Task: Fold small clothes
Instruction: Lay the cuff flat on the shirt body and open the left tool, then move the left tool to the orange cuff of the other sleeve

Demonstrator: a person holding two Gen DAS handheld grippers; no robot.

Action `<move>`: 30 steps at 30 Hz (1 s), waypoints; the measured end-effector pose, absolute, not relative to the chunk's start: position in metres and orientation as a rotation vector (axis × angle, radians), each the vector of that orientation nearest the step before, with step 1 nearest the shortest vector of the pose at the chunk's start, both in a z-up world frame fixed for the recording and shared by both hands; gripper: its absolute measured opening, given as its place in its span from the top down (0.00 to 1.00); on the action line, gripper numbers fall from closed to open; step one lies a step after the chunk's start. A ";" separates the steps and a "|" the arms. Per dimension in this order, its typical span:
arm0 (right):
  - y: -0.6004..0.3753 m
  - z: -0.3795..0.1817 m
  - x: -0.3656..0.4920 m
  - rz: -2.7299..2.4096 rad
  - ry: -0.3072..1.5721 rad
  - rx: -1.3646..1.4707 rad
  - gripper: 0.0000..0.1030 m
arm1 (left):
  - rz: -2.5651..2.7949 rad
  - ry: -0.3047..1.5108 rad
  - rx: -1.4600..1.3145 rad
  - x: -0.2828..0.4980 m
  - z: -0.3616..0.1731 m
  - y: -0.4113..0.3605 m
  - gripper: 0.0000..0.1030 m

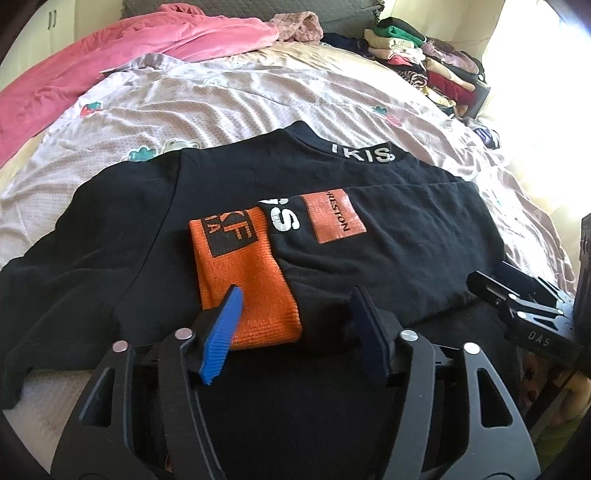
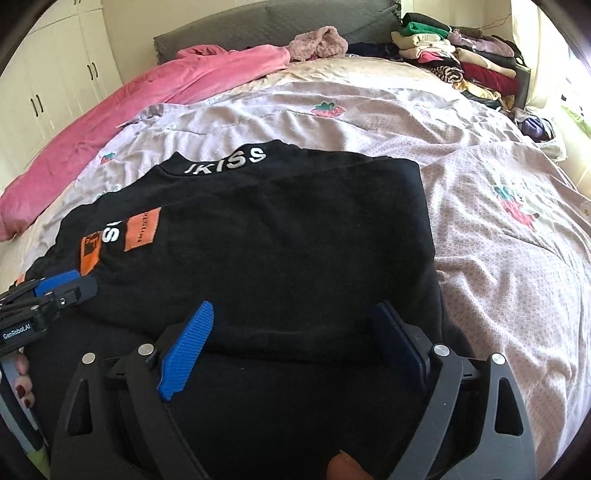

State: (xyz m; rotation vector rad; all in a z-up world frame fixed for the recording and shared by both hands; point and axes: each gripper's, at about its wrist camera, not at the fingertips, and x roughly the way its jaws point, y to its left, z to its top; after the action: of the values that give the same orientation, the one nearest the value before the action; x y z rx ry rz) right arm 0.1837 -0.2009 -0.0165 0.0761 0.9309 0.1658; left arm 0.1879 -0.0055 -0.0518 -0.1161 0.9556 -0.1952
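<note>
A black knit sweatshirt [image 1: 229, 192] with white lettering across its collar lies flat on the bed, its right sleeve folded in across the chest so that the ribbed orange cuff [image 1: 243, 280] rests near the middle, next to a shiny orange rectangular patch [image 1: 332, 218] and white printed letters. The fabric looks soft and slightly fuzzy; the cuff has a fine ribbed weave. In the right wrist view the folded right side of the garment forms a straight, smooth edge.

Under it is a pale lilac quilted bedspread [image 2: 480, 258], wrinkled, with strawberry and cartoon prints. A rumpled pink fleece blanket [image 1: 110, 70] lies along the far left side, and a stack of folded clothes [image 2: 461, 62] in mixed colours sits at the far right corner by a grey padded headboard [image 2: 240, 33]. White wardrobe doors [image 2: 48, 85] stand on the left.

The left gripper [image 1: 295, 325] hovers over the near hem, its blue ridged fingers spread apart on either side of the cuff's lower end, pinching nothing. The right gripper [image 2: 295, 343] has its fingers spread wider over the near edge of the folded part, with fabric below them but not clamped.
</note>
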 end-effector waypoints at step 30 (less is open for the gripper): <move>-0.123 0.034 0.117 0.325 0.804 0.057 0.07 | -0.121 0.845 -0.134 0.120 0.000 0.073 0.15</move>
State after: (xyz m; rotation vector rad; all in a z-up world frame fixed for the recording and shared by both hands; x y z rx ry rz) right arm 0.1170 -0.1233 0.0345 0.0567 0.8040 0.3253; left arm 0.1200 0.0726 0.0003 -0.1341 0.8449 -0.1211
